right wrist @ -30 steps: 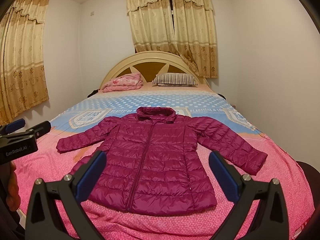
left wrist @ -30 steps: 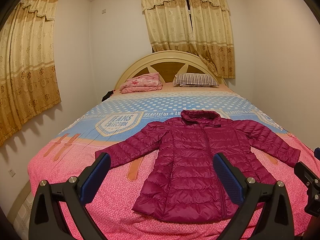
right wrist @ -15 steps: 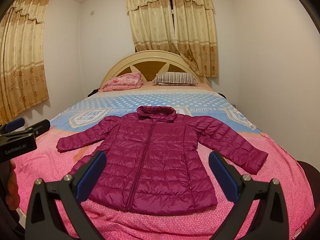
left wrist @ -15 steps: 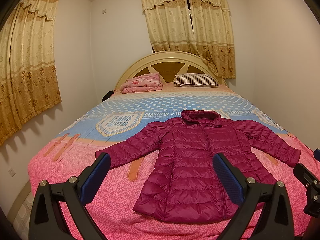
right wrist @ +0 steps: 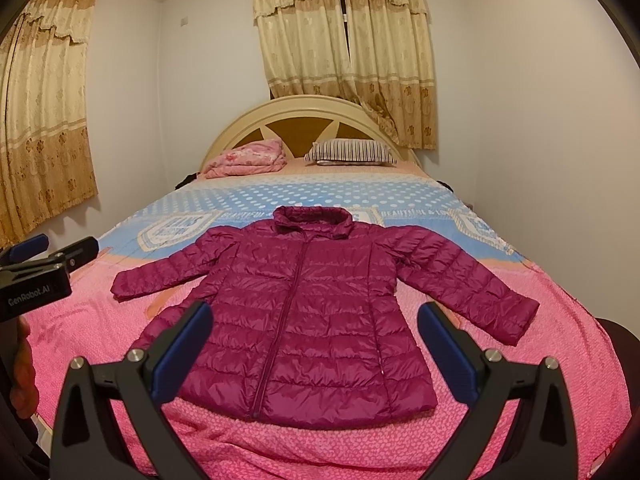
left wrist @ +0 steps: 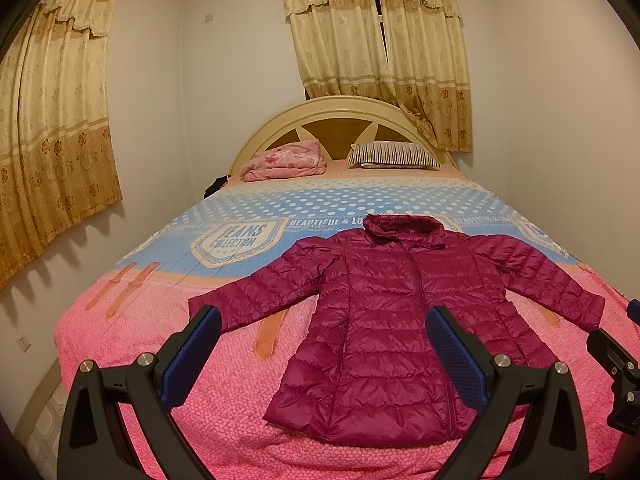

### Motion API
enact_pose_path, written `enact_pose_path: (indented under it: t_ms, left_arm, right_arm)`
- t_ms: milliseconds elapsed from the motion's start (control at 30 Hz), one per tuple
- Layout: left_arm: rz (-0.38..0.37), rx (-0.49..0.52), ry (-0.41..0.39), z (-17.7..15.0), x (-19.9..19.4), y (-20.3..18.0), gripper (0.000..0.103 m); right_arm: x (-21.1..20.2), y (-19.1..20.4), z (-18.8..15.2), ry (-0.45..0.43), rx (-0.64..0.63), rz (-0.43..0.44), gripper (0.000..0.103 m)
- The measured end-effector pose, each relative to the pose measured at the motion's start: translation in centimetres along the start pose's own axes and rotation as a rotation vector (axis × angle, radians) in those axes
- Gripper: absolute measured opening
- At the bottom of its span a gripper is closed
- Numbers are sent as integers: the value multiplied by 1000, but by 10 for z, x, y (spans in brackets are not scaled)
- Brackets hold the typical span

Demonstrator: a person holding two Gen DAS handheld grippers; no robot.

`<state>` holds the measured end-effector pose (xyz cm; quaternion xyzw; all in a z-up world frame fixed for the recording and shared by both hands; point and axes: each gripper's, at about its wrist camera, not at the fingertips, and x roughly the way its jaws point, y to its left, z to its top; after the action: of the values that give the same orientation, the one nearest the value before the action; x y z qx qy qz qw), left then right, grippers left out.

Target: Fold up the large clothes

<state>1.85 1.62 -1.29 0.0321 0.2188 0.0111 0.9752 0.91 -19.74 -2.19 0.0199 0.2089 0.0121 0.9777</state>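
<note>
Jacket (left wrist: pixel 400 320) flat beyond both hand-held grippers

A home bedroom: bed (left wrist: pixel 280 216), pillow (left wrist: pixel 394 155), curtains (left wrist: pixel 380 52).

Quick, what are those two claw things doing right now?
Left gripper: jaws open, holding nothing.
Right gripper: jaws open, holding nothing, above the puffer jacket.
</note>
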Motion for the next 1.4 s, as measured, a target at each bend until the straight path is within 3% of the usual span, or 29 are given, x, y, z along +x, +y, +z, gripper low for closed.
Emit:
enact_pose_path:
  t_ms: [300,567,733,900,1067,1233,1400]
  left_arm:
    - [6,3,38,-12,54,-6,102]
    - [-17,30,121,-17,126,-28,102]
    - [-10,50,149,-11,167,-40,102]
    - [19,69,187,-10,216,-46,102]
    - [59,51,253,-14,265,-42,102]
    - [79,34,274,-15,281,-32,102]
    - [93,45,285,-16,283,-21,102]
  right_arm:
    - [49,-30,-18,97,33,-4,103]
    - [115,-132,-50,243,236,-151,102]
    - [147,-202,-64,310,367,-222,92]
    - [156,-257,-65,312,488,-316,90]
    - [168,-293,-63,329,528,-391,88]
    - [186,-316,-73,385,569,-382,75]
    - [187,-321,-78,394,553,-359,38]
